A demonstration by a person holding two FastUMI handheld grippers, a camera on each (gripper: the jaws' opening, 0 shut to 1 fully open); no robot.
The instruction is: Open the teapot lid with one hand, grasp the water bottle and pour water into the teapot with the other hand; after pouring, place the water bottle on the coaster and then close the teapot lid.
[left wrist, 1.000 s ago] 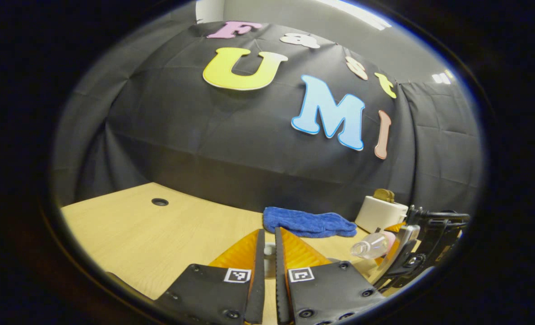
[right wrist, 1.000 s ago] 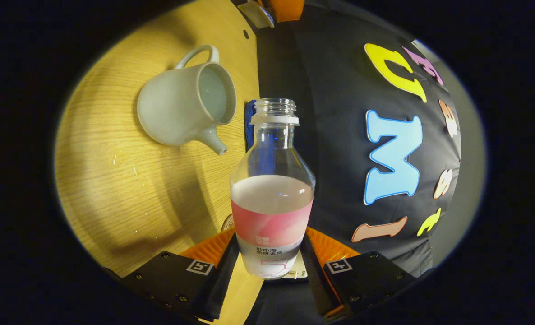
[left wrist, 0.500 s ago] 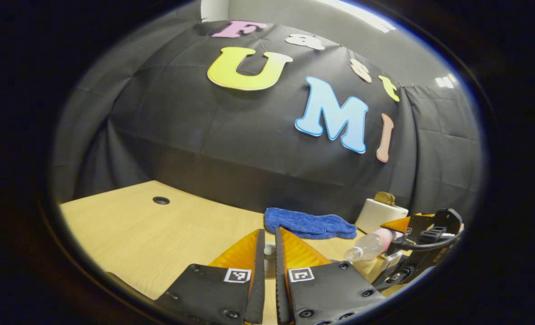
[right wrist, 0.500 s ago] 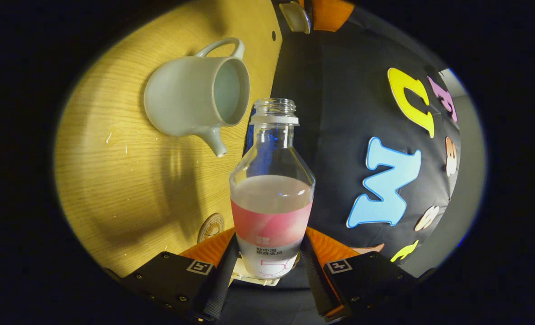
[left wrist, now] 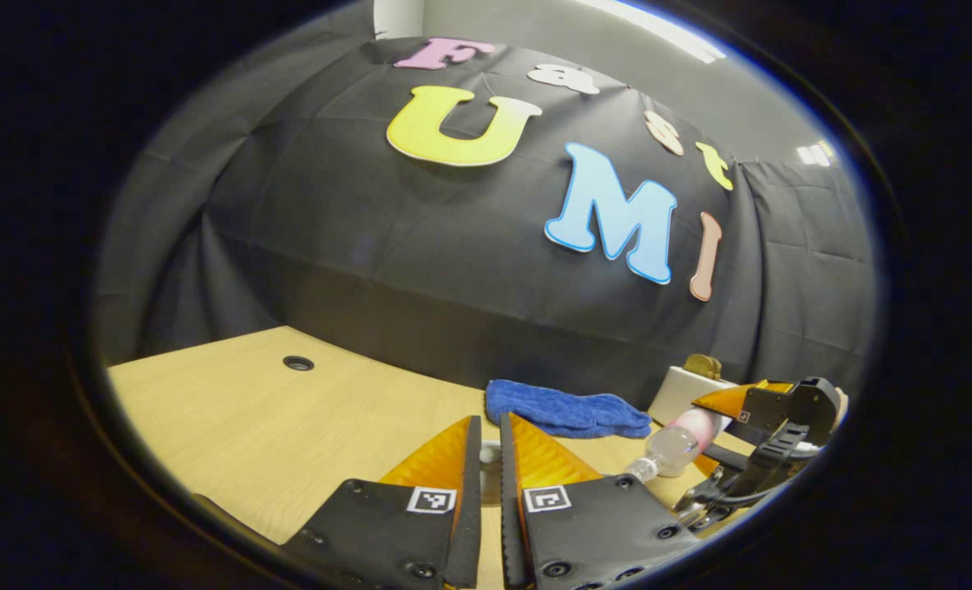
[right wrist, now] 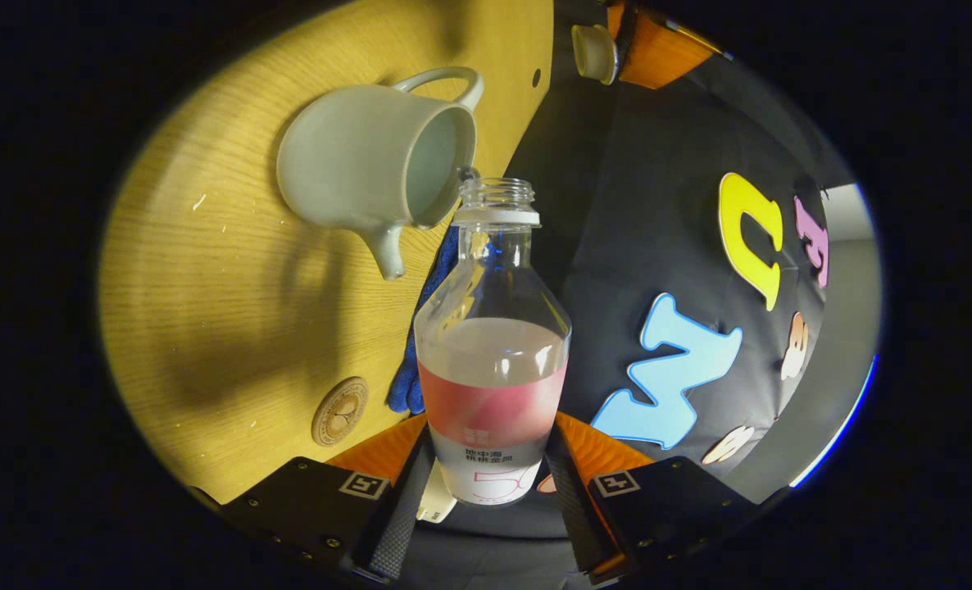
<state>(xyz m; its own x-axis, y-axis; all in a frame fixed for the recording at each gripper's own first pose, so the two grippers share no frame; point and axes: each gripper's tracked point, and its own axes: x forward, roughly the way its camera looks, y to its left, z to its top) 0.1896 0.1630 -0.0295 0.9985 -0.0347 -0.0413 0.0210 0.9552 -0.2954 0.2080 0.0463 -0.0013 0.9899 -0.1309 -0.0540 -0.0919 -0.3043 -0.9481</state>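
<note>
Landmark: teapot [right wrist: 371, 168], pale, lid off, standing on the bench [right wrist: 232, 328].

Right gripper view, left to right:
- Bench: light wood grain, with a small round hole [right wrist: 536, 79] beyond the teapot's handle.
- Teapot: mouth open toward the bottle; handle on its far side, spout on its near side.
- Coaster [right wrist: 339, 410]: round, wooden, flat on the bench, on the spout side of the teapot and well apart from it.
- Cloth [right wrist: 411, 373]: blue, on the bench beyond the teapot's spout, partly behind the bottle.
- Bottle [right wrist: 494, 344]: clear, uncapped, pink label, about half full; tipped, its neck at the rim of the teapot's mouth.
- Right tool [right wrist: 492, 483]: both fingers pressed on the bottle's lower body, one on each side.
- Lid [right wrist: 592, 52]: small, pale, held off to the handle side of the teapot, well apart from it.

Left gripper view, left to right:
- Left tool [left wrist: 489, 471]: fingers nearly together, pinching a small pale piece, apparently the lid's knob.
- Cloth lies farther off.
- Bottle is slanted neck-down.
- Box [left wrist: 687, 385]: pale, behind the bottle.
</note>
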